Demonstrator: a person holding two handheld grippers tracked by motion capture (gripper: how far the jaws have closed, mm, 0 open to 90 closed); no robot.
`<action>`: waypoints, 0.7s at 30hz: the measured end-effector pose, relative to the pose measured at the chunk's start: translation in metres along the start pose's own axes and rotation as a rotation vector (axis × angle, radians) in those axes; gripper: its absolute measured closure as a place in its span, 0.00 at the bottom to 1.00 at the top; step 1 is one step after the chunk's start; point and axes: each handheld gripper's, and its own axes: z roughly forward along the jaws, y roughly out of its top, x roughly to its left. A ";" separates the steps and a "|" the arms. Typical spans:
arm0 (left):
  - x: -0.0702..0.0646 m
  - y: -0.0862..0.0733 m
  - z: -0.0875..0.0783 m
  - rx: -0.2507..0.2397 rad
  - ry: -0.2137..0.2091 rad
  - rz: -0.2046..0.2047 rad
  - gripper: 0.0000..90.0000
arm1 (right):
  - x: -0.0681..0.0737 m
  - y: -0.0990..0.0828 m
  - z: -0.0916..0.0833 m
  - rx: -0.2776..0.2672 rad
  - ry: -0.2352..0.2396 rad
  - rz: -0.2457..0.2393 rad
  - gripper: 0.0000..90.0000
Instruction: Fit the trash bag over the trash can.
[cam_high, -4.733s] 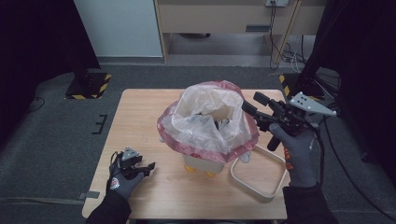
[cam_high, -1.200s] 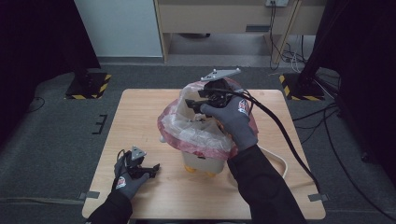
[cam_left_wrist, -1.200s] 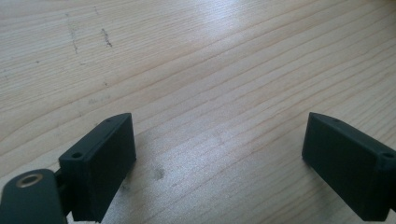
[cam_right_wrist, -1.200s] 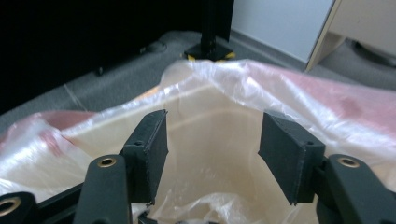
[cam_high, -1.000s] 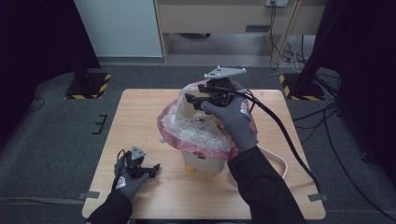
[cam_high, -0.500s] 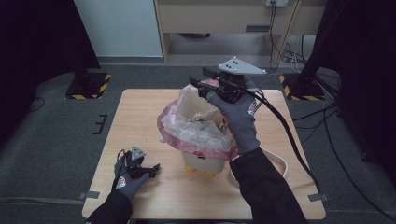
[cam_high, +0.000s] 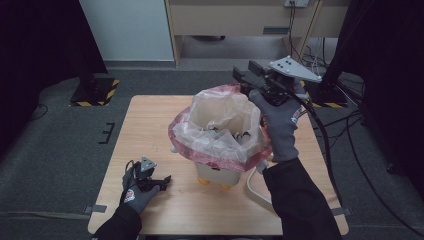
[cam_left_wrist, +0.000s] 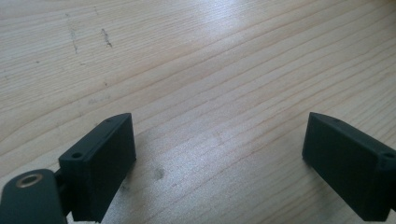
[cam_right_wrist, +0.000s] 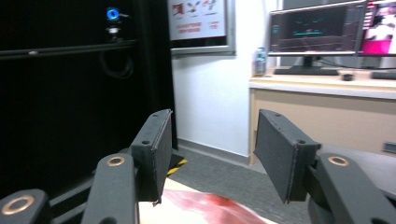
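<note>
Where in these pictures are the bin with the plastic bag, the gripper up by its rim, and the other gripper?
bin (cam_high: 212, 175), high view, white front wall
right gripper (cam_high: 243, 80), high view, between its jaw tips
left gripper (cam_high: 162, 180), high view, between its jaw tips

The high view looks forward and down on the whole counter (cam_high: 150, 125) from above its near edge. The left gripper view sits very close over bare counter wood (cam_left_wrist: 210, 70), facing down. The right gripper view faces level across the room, sharing the bag's red rim (cam_right_wrist: 210, 205) with the high view (cam_high: 220, 160).
</note>
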 end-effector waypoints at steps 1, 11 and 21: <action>0.000 0.000 0.000 -0.001 0.000 -0.001 0.10 | -0.005 -0.001 -0.003 -0.002 -0.013 0.001 0.51; 0.000 0.000 0.000 0.002 0.004 0.004 0.08 | -0.041 -0.020 -0.026 0.030 -0.116 -0.012 0.51; -0.002 0.000 0.002 0.010 0.001 0.006 0.04 | -0.064 -0.039 -0.046 0.019 -0.154 0.016 0.51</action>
